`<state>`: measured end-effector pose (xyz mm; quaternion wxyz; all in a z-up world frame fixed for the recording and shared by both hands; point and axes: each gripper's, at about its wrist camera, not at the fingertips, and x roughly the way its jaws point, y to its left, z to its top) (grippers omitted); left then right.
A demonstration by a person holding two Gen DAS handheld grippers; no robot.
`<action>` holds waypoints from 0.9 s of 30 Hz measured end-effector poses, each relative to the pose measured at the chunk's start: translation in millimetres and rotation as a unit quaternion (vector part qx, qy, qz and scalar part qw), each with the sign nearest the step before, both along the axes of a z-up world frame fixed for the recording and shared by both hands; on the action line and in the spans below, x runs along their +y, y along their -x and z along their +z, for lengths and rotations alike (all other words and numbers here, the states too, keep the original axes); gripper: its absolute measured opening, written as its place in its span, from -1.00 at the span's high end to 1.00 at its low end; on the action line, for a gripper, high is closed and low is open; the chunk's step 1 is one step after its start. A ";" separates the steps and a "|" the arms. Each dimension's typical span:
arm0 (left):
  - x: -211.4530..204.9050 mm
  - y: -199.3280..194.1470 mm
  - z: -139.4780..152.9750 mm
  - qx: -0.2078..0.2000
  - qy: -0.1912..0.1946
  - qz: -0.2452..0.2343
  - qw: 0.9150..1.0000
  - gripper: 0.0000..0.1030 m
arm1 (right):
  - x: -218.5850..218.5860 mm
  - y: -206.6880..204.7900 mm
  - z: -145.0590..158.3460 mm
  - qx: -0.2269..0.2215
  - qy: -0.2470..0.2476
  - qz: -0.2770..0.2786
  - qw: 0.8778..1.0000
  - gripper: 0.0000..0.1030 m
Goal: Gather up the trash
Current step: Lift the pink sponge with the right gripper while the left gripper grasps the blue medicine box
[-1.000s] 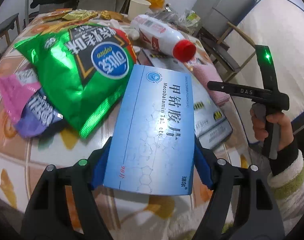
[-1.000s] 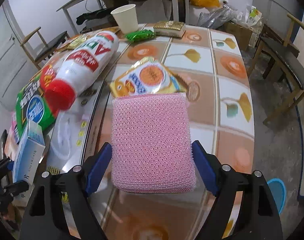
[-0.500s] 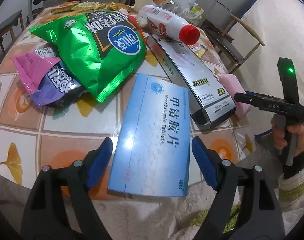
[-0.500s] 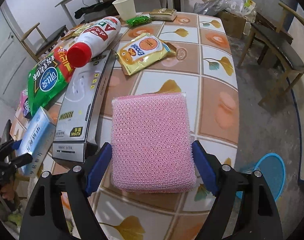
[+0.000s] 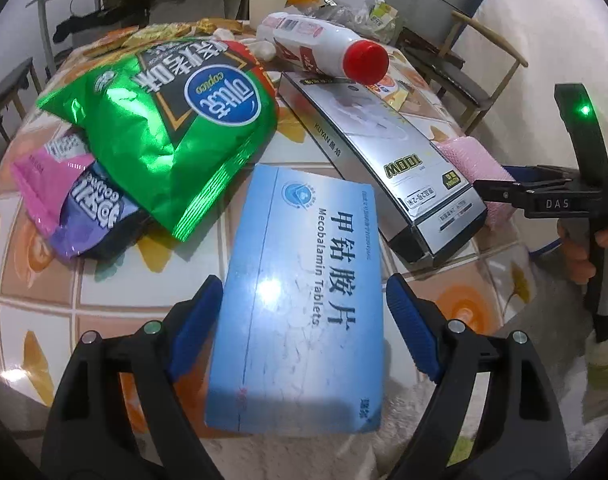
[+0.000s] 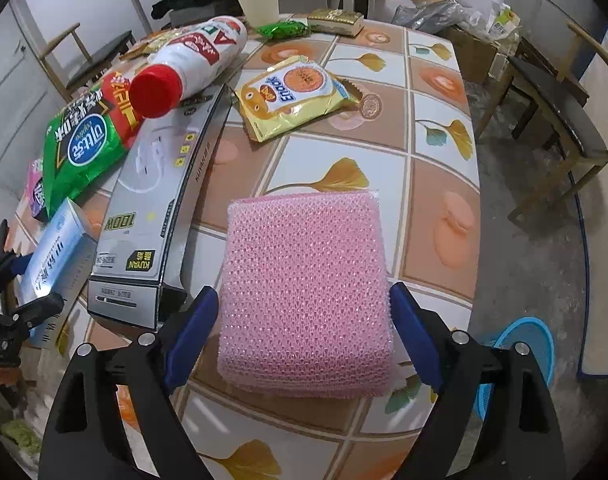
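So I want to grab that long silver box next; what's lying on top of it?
A white bottle with a red cap lies across the far end of the silver box. The box's near part is bare. What sits under the bottle's far end is hidden.

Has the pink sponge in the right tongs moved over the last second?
Yes. The pink sponge, gripped in the right tongs, has pulled back toward the table's near edge: the yellow snack packet it nearly touched now lies well beyond it.

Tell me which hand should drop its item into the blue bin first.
Right. The right gripper, shut on the pink sponge, has the blue bin on the floor just beside it; the left gripper, holding the blue box, shows no bin.
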<state>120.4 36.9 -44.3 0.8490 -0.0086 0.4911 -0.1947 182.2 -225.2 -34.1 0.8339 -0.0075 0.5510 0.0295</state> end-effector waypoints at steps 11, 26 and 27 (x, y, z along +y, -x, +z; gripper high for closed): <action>-4.8 -4.4 -0.7 -0.012 -0.022 -0.001 1.000 -0.44 | -4.6 -2.4 -8.5 0.004 -0.008 -0.012 1.000 -0.63; 0.0 -1.6 5.9 -0.026 -0.016 0.008 1.000 -0.35 | -13.6 2.2 -6.8 -0.006 -0.028 -0.029 0.999 -0.53; 0.9 -0.8 7.9 -0.029 -0.015 0.009 0.999 -0.35 | -14.3 2.6 -6.3 -0.007 -0.029 -0.031 0.999 -0.53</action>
